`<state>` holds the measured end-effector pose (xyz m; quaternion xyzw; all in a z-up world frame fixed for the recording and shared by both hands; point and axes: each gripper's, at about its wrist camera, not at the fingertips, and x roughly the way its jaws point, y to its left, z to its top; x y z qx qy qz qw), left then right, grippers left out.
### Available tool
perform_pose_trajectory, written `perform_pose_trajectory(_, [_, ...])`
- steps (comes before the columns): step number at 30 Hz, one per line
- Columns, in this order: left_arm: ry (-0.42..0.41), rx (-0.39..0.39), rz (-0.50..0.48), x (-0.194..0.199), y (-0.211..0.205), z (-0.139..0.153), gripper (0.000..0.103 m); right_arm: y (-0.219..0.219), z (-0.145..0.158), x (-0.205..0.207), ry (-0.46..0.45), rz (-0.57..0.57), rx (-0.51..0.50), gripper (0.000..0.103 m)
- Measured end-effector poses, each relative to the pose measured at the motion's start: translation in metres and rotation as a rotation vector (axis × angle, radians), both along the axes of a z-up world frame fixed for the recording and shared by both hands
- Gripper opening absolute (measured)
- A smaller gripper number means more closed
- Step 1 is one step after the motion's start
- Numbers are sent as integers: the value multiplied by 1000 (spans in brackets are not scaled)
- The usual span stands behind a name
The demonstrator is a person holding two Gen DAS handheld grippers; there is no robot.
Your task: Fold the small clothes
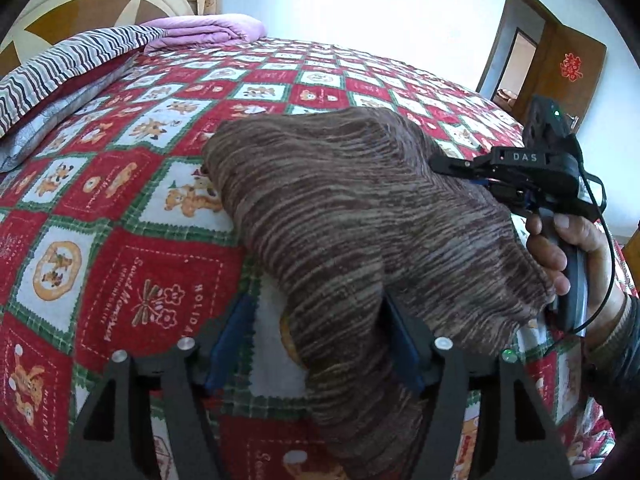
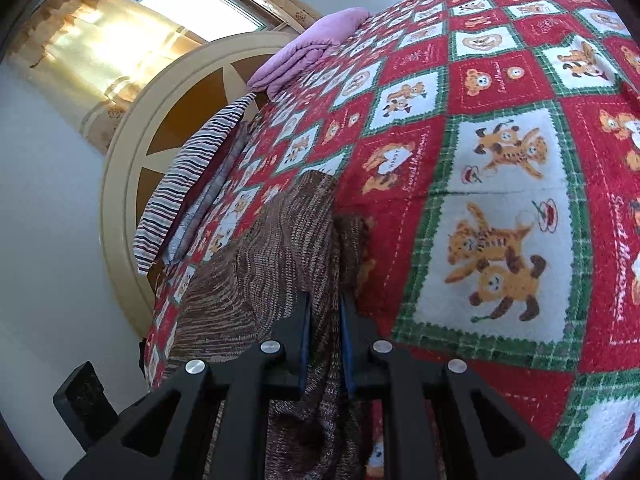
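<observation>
A brown striped knit garment (image 1: 360,208) lies bunched on the bed, one fold drooping toward the near edge. My left gripper (image 1: 317,300) is open. The fold lies between its blue pads (image 1: 230,344), resting against the right one and clear of the left. In the left wrist view a hand (image 1: 560,248) holds my right gripper (image 1: 454,165) at the garment's right side. In the right wrist view, my right gripper (image 2: 325,300) is shut on a raised ridge of the knit garment (image 2: 288,232), which hangs down between and below the fingers.
The bed carries a red, green and white teddy-bear blanket (image 1: 152,184). A striped pillow (image 1: 60,68) and a folded purple blanket (image 1: 204,30) lie by the round headboard (image 2: 168,128). A brown door (image 1: 560,72) stands open at the far right.
</observation>
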<state>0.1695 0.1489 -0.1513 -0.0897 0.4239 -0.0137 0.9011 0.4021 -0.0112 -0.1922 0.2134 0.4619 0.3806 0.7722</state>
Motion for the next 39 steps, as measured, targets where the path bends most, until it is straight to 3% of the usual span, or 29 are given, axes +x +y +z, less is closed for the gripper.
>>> perform_pose_trajectory(3, [1, 15, 2, -2, -2, 7, 70, 0, 0, -3, -12, -2, -25, 14])
perform_pose_trajectory(6, [-63, 53, 8, -9, -2, 28, 70, 0, -1, -3, -11, -16, -40, 14])
perform_pose_trajectory(7, [-95, 62, 11, -11, -1, 38, 76, -1, 0, -3, -11, -22, -40, 17])
perform_pose_trajectory(10, [-147, 106, 39, -7, 6, 52, 92, -10, 10, -10, -50, -76, -65, 27])
perform_pose_trajectory(13, [-141, 149, 81, 9, 16, 46, 92, -20, 34, -30, -135, -91, -41, 40])
perform_pose_trajectory(15, [-106, 153, 109, 20, 26, 33, 92, -22, 51, -47, -194, -66, -15, 57])
perform_pose_trajectory(18, [-68, 141, 137, 30, 35, 14, 93, -13, 64, -75, -248, 40, -4, 57])
perform_pose_trajectory(23, [-40, 106, 170, 29, 40, -2, 99, -4, 37, -93, -201, 128, -94, 57])
perform_pose_trajectory(25, [-42, 121, 178, 30, 39, -3, 103, -10, 28, -94, -211, 83, -146, 56])
perform_pose_trajectory(29, [-45, 123, 180, 30, 37, -5, 103, -26, 25, -89, -165, 44, -111, 56])
perform_pose_trajectory(32, [-71, 175, 185, 16, 30, 5, 103, -29, 36, -100, -202, 17, -161, 57])
perform_pose_trajectory(39, [-138, 187, 155, -33, 14, 46, 103, -42, 82, -157, -327, -104, -215, 58])
